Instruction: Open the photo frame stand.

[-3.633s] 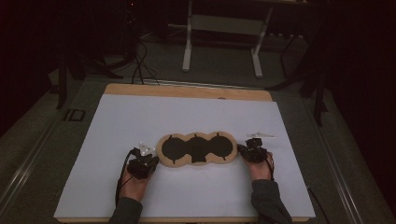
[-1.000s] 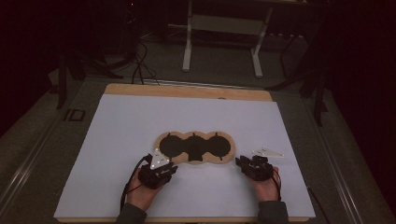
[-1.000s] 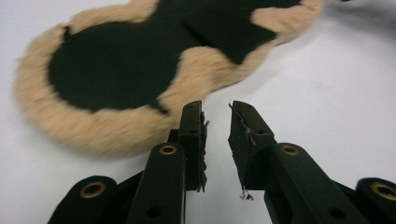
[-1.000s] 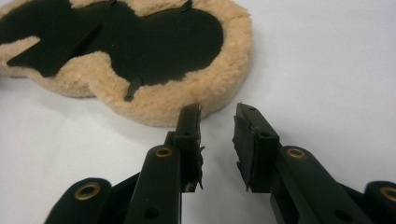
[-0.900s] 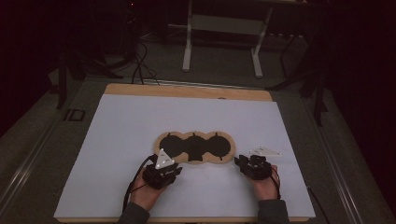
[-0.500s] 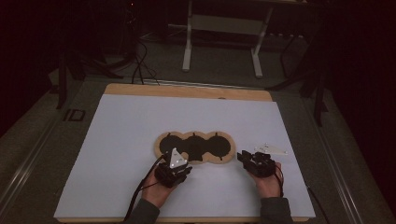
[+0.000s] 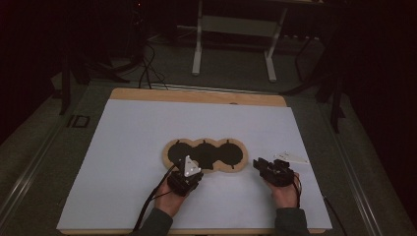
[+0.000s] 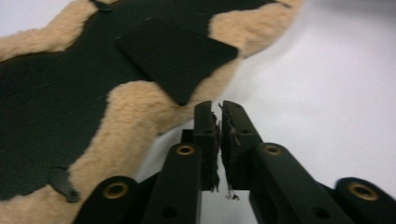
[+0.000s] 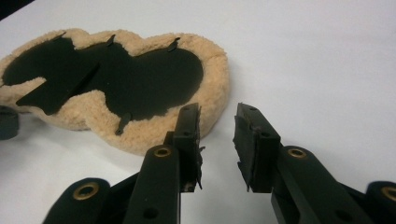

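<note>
Your left gripper (image 7: 189,169) covers the near left edge of the one fleece pad (image 7: 235,164) lying mid-counter (image 7: 123,142); its jaws have just closed, pressed together on nothing. Your right gripper (image 7: 256,163), jaws spread and empty, sits just right of it. The pad's far-left end is cut off in the left gripper view.

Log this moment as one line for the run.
left tool: shut, empty, at fleece pad near edge | right tool: open, empty, beside pad

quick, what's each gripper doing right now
Left gripper: just closed, shut, nothing between its jaws, beside the tan fleece pad.
Right gripper: open, empty.
</note>
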A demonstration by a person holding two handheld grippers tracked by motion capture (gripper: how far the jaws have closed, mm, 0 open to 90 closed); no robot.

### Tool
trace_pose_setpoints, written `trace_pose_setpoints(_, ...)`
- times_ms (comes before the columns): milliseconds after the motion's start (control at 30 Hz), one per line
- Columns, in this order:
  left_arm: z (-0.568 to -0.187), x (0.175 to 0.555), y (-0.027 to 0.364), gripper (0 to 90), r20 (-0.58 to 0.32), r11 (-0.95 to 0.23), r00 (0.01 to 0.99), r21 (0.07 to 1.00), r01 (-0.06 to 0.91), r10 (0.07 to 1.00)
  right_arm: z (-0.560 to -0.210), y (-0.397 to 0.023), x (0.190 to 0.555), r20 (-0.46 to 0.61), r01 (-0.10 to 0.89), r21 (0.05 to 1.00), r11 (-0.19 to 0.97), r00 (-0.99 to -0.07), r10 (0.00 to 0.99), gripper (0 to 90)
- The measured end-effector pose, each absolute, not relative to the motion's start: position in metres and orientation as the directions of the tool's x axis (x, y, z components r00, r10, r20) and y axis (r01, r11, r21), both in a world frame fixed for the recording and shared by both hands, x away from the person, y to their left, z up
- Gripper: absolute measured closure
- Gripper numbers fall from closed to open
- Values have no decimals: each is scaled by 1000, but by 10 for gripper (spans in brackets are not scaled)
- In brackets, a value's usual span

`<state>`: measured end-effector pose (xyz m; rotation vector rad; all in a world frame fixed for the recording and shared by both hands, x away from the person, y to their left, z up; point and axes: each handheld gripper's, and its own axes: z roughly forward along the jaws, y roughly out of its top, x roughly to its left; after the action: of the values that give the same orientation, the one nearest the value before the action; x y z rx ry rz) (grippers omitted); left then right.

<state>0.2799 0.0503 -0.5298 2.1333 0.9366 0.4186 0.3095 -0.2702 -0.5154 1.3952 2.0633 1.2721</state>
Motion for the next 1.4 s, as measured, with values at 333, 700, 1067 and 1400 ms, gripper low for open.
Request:
trace_pose_setpoints(333,-536,290,51,893,-25,-416,643,744,523,765,-517,-271,311,202,561,821,107,-461,864,704)
trace_pose_setpoints(700,-534,290,52,893,-57,-382,640,760,525,766,-518,-272,312,201,565,818,107,-457,867,707)
trace_pose_setpoints(1067,-521,292,50,895,-70,-345,648,800,491,758,-520,-271,313,197,570,813,114,-455,869,717)
trace_pose_setpoints(1400,-507,305,44,894,-55,-340,640,810,478,767,-519,-273,313,198,565,818,108,-452,870,718)
